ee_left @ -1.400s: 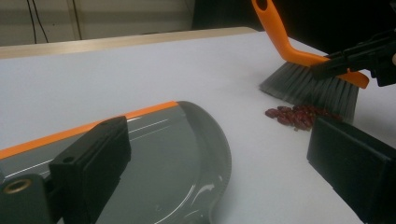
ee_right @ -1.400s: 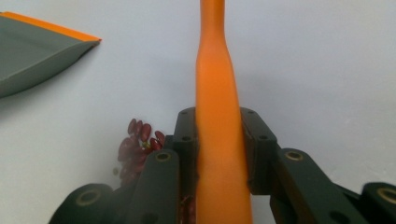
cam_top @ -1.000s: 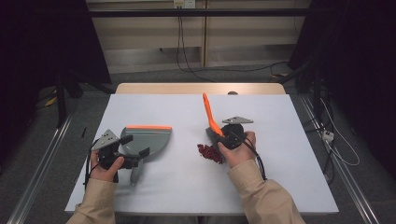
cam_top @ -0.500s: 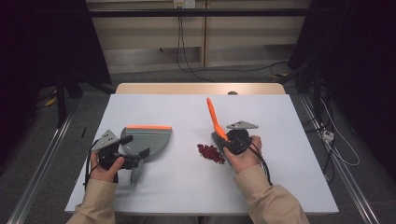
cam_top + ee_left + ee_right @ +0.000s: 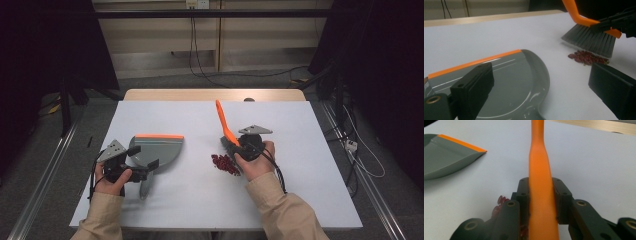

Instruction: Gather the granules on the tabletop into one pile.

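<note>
A grey dustpan (image 5: 161, 148) with an orange lip lies on the white table at the left, its handle toward the person. My left gripper (image 5: 143, 156) sits over the pan's rear. In the left gripper view the jaws of my left gripper (image 5: 541, 75) stand wide apart, the left one over the dustpan (image 5: 506, 82) and the right one clear of it. My right gripper (image 5: 235, 145) is shut on the orange handle of a hand brush (image 5: 222, 120). Its grey bristles (image 5: 587, 41) hang just behind a small pile of red beans (image 5: 225, 164). The handle (image 5: 540, 170) fills the shut right jaws.
The white tabletop (image 5: 310, 175) has a wooden strip (image 5: 215, 95) along its far edge. Cables trail over the floor beyond the table and at the right. Metal rails run along the floor on both sides.
The right hand has shifted slightly right with the brush, and the bristles have come off the beans, so more of the pile shows. The left hand and dustpan have not moved.
</note>
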The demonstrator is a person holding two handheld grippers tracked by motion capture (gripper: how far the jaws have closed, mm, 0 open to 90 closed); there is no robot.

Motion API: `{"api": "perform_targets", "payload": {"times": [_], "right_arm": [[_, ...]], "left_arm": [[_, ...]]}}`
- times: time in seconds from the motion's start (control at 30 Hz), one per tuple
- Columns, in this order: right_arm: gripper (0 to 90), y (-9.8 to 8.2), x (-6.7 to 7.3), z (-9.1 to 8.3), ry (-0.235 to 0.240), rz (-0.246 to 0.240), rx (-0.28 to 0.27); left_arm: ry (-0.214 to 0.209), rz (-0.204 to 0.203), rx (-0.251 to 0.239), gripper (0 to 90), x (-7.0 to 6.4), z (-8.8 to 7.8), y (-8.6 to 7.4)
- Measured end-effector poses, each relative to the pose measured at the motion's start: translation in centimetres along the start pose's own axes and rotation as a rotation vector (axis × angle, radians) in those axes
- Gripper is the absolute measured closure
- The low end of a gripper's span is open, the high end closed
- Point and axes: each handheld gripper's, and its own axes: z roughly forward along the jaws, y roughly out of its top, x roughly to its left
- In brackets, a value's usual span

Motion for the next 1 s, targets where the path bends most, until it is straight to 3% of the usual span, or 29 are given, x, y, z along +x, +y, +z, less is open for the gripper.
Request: {"api": "perform_targets", "payload": {"times": [0.23,0.43,0.63,0.73,1.0], "right_arm": [[71.3,0.1,-1.0,-1.0,0.037,-0.002,-0.017],[71.3,0.0,-2.5,-1.7,0.061,-0.012,-0.019],[71.4,-0.3,-3.4,-1.7,0.073,-0.007,-0.022],[71.4,-0.3,-3.5,-1.9,0.079,0.001,-0.026],[71.3,-0.3,-3.6,-2.2,0.081,0.003,-0.033]], "left_arm": [[0.017,0.000,0.051,5.9,-0.5,-0.7,0.3],[0.040,-0.028,0.105,6.0,-1.1,-0.6,0.0],[0.116,-0.016,0.177,9.6,-1.6,-0.6,-0.6],[0.145,-0.027,0.189,11.3,-1.5,-0.9,-0.9],[0.180,-0.035,0.225,12.0,-1.4,-1.0,-1.5]]}}
